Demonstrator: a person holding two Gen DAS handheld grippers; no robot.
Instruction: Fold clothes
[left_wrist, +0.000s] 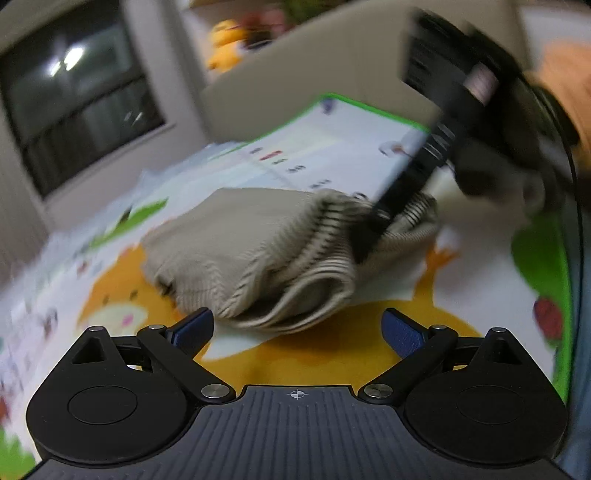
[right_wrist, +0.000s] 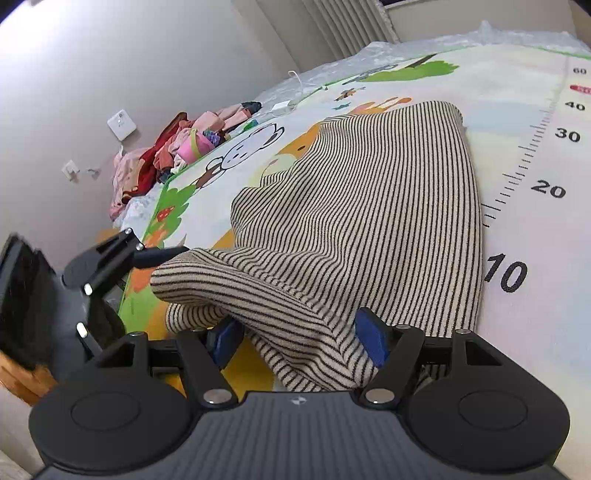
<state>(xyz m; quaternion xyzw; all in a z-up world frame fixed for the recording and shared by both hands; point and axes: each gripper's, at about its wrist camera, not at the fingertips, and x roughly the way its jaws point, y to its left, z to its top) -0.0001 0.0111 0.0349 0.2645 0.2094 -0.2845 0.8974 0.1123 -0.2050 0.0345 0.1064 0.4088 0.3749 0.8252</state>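
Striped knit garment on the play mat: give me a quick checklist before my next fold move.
1. Beige, black-striped knit garment lies on the cartoon-printed play mat: ok.
2. Left gripper open and empty, garment edge just ahead of its blue pads: ok.
3. Right gripper has a garment fold between its blue pads: ok. Whether the pads actually pinch it: cannot tell.
4. Garment folded flat: not ok, the near edge is bunched and rolled.
5. Mat beside the garment free for the fold: ok on the ruler-print side.
6. Pile of pink and red clothes at the mat's far edge is apart from the garment: ok.
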